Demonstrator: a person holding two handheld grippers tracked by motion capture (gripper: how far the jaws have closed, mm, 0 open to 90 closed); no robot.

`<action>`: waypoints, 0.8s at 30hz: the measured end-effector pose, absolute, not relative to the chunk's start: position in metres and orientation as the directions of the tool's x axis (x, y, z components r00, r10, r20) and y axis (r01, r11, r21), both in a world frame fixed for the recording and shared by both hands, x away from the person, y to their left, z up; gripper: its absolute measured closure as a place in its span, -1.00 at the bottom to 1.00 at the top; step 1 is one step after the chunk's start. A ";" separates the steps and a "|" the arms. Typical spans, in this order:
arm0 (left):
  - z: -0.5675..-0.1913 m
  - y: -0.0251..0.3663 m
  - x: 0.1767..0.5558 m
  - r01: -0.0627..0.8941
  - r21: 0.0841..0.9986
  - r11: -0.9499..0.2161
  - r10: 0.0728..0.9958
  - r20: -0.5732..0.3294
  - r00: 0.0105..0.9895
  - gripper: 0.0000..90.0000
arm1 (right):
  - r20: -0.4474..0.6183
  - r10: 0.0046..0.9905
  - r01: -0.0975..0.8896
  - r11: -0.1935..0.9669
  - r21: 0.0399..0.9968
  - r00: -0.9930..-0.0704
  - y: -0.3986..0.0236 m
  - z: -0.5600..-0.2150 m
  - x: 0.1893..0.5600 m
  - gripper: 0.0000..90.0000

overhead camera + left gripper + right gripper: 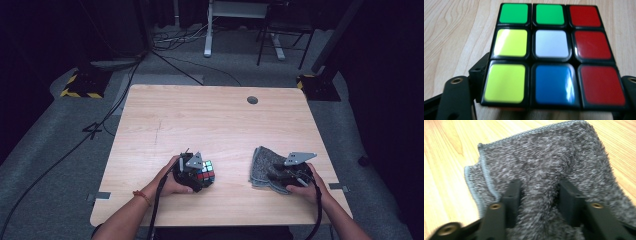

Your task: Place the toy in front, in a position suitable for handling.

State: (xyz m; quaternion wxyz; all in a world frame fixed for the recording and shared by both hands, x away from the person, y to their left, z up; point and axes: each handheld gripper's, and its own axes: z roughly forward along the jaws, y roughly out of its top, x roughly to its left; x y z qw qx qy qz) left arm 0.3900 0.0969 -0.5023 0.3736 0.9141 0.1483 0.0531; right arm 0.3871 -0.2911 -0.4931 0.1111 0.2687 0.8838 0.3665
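Note:
A scrambled puzzle cube [205,172] rests on the wooden table [200,115] near its front edge, left of centre. My left gripper [201,176] has the cube [551,47] between its jaws, which stand close along both sides without clearly pressing. The cube's top face shows green, red, yellow, white and blue stickers. To the right lies a grey fluffy cloth [261,162]. My right gripper [274,176] comes at it from the right. In the right gripper view the jaws of that gripper [540,192] pinch a raised fold of the cloth [544,152].
A round cable hole [252,100] sits near the table's far edge. Beyond the table are floor cables, a white desk leg [208,35] and stands with yellow-black bases [82,85]. The person's forearms enter from the bottom.

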 end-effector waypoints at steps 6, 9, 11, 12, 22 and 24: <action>-0.502 0.093 0.390 0.211 0.708 -0.674 0.285 -0.014 0.958 -0.28 | 0.009 0.559 0.400 0.583 0.707 -0.829 -0.287 -0.492 0.385 0.67; -0.502 0.094 0.390 0.207 0.708 -0.675 0.282 -0.012 0.959 -0.26 | 0.015 0.566 0.406 0.573 0.712 -0.824 -0.287 -0.492 0.384 0.73; -0.502 0.094 0.390 0.205 0.709 -0.675 0.280 -0.011 0.960 -0.26 | 0.016 0.567 0.408 0.573 0.711 -0.824 -0.286 -0.492 0.384 0.75; -0.502 0.094 0.390 0.204 0.709 -0.675 0.280 -0.010 0.960 -0.26 | 0.018 0.568 0.411 0.575 0.707 -0.823 -0.285 -0.491 0.384 0.75; -0.502 0.093 0.389 0.220 0.709 -0.670 0.294 -0.019 0.955 -0.25 | 0.074 0.534 0.437 0.596 0.674 -0.842 -0.281 -0.488 0.395 0.76; -0.502 0.093 0.389 0.224 0.710 -0.668 0.300 -0.019 0.954 -0.25 | 0.040 0.526 0.413 0.617 0.670 -0.849 -0.278 -0.487 0.393 0.77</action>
